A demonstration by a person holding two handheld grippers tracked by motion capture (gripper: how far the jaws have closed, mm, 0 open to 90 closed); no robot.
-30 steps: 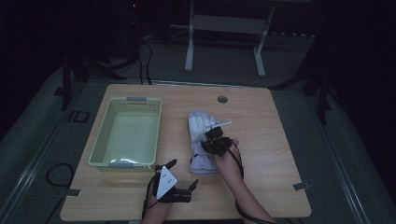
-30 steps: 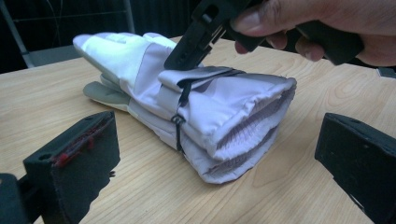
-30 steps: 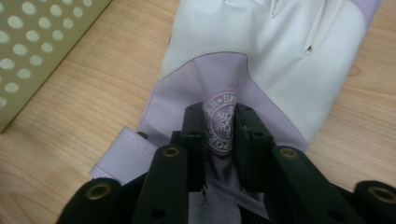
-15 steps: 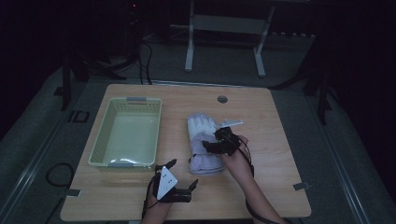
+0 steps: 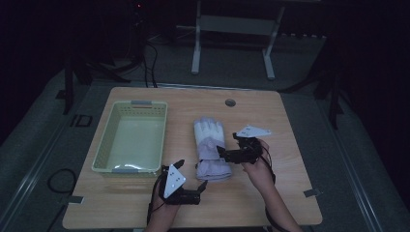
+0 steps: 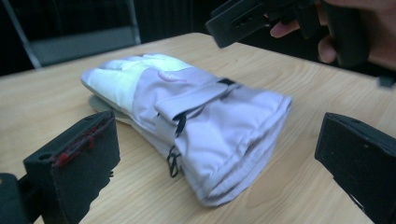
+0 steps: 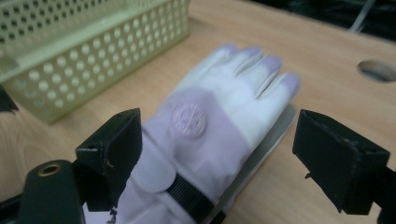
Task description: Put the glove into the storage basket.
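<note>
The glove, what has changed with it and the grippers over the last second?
The right gripper let go of the glove, its jaws having just opened, and drew back to the glove's right side. The left gripper lifted slightly, jaws open. Glove and basket stayed put.

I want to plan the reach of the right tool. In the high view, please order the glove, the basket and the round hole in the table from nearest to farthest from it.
From the right tool:
1. Glove, just left of it.
2. Round hole, farther up the table.
3. Basket, at the table's left side.
</note>
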